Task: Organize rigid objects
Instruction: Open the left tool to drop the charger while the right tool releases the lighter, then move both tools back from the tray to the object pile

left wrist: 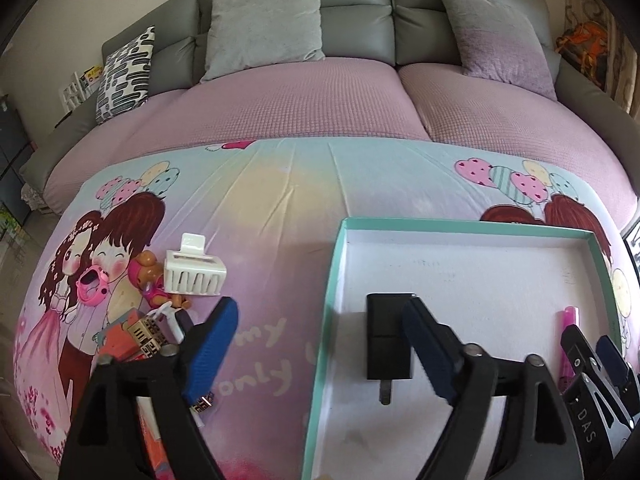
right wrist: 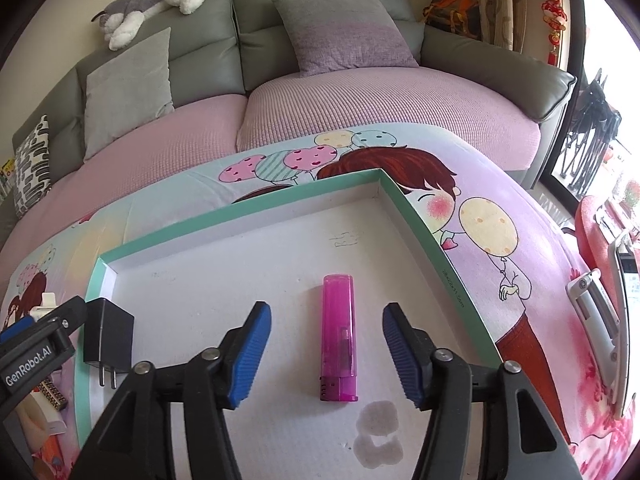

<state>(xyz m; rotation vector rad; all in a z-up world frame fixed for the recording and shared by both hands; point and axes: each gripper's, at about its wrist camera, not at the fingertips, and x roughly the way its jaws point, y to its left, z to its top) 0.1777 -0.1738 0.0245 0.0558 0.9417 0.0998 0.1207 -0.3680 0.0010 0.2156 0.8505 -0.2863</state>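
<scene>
A shallow tray with a teal rim [left wrist: 332,300] [right wrist: 240,216] and a white floor lies on the cartoon-print cloth. A black plug-in charger [left wrist: 388,340] [right wrist: 106,332] lies flat at the tray's left side, prongs toward the camera. My left gripper [left wrist: 320,312] stands open over the tray's left rim, and the charger lies just inside its right finger with no pad pressing on it. A pink lighter [right wrist: 338,336] [left wrist: 568,320] lies on the tray floor. My right gripper [right wrist: 326,316] is open, a finger clear of the lighter on each side.
Left of the tray lie a white hair claw clip [left wrist: 194,270], a small toy dog [left wrist: 150,276], a pink toy [left wrist: 94,284] and an orange box pile [left wrist: 136,336]. A grey sofa [left wrist: 360,20] with cushions stands behind. A white device [right wrist: 596,312] lies right of the tray.
</scene>
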